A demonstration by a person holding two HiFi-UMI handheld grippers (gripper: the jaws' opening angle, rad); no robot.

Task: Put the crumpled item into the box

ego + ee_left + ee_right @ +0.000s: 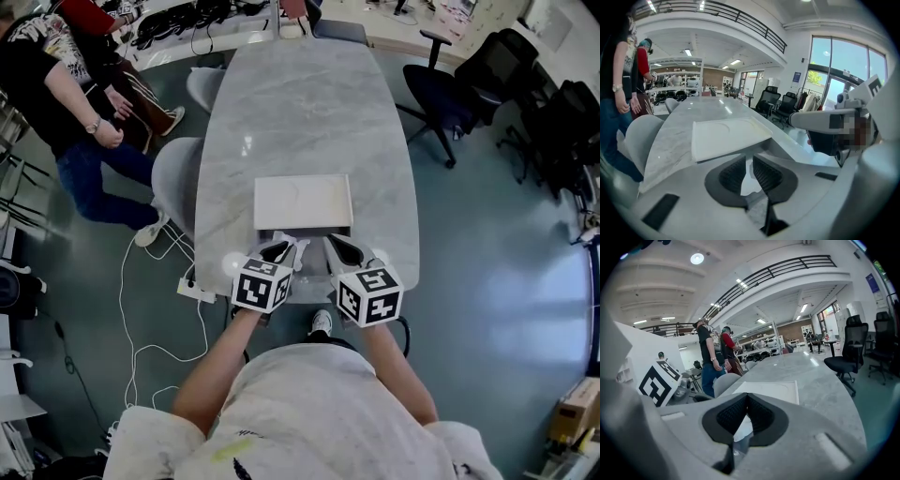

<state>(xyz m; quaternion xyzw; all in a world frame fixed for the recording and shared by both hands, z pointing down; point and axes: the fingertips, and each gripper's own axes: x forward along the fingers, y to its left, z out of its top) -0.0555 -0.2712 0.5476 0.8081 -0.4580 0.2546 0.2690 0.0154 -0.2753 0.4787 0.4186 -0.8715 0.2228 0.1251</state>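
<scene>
On the grey marble table (309,103), no crumpled item is seen in any view. The flat white rectangular box (303,202) appears lidded. The left gripper (749,161) is slightly parted and empty, the right gripper (746,401) closed on nothing. The task is judged not begun.

1. The left gripper (279,249) and right gripper (343,249) were held side by side, close together, both pointing forward and away from the person.
2. The bare left forearm (217,361) and right forearm (398,366) reached forward and angled slightly toward each other.
3. The left marker cube (262,284) and right marker cube (370,295) faced upward.
4. The left gripper's jaws stood a narrow gap apart.
5. The right gripper's jaws met at their tips.
</scene>
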